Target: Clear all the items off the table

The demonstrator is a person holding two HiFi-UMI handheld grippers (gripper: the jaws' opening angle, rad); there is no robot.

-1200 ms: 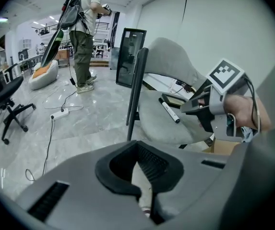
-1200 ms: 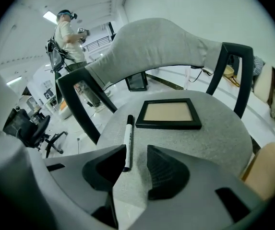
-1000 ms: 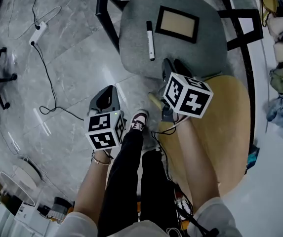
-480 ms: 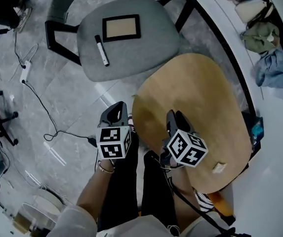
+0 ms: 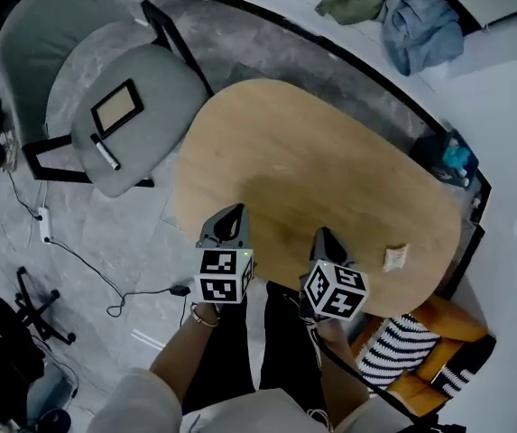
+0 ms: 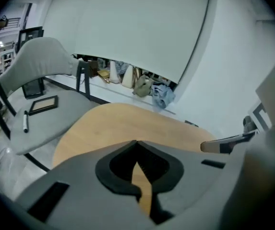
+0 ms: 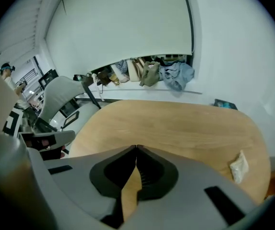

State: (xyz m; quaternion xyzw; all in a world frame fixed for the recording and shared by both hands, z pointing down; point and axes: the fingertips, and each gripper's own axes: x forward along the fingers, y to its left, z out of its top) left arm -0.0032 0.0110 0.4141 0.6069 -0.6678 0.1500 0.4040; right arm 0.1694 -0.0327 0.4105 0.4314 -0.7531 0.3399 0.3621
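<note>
A small crumpled white scrap (image 5: pixel 395 257) lies near the right end of the oval wooden table (image 5: pixel 312 161); in the right gripper view the scrap (image 7: pixel 238 166) is ahead to the right. My left gripper (image 5: pixel 232 211) hovers over the table's near edge, its jaws shut and empty (image 6: pixel 136 143). My right gripper (image 5: pixel 323 235) is beside it, left of the scrap and apart from it. Its jaws have just been closing and now meet with nothing between them (image 7: pixel 136 148). A dark picture frame (image 5: pixel 116 108) and a marker (image 5: pixel 106 155) lie on the grey chair (image 5: pixel 159 79) at the left.
Clothes and bags (image 5: pixel 393 7) are piled on the ledge beyond the table. A teal object (image 5: pixel 447 156) sits past the table's right end. A striped cushion on an orange seat (image 5: pixel 402 350) is at the near right. Cables (image 5: pixel 78 260) and an office chair base (image 5: pixel 32 318) are on the floor at the left.
Both grippers have swung away from the grey chair to the wooden table's near edge. The frame and marker now lie far to the left, and the white scrap has come into view.
</note>
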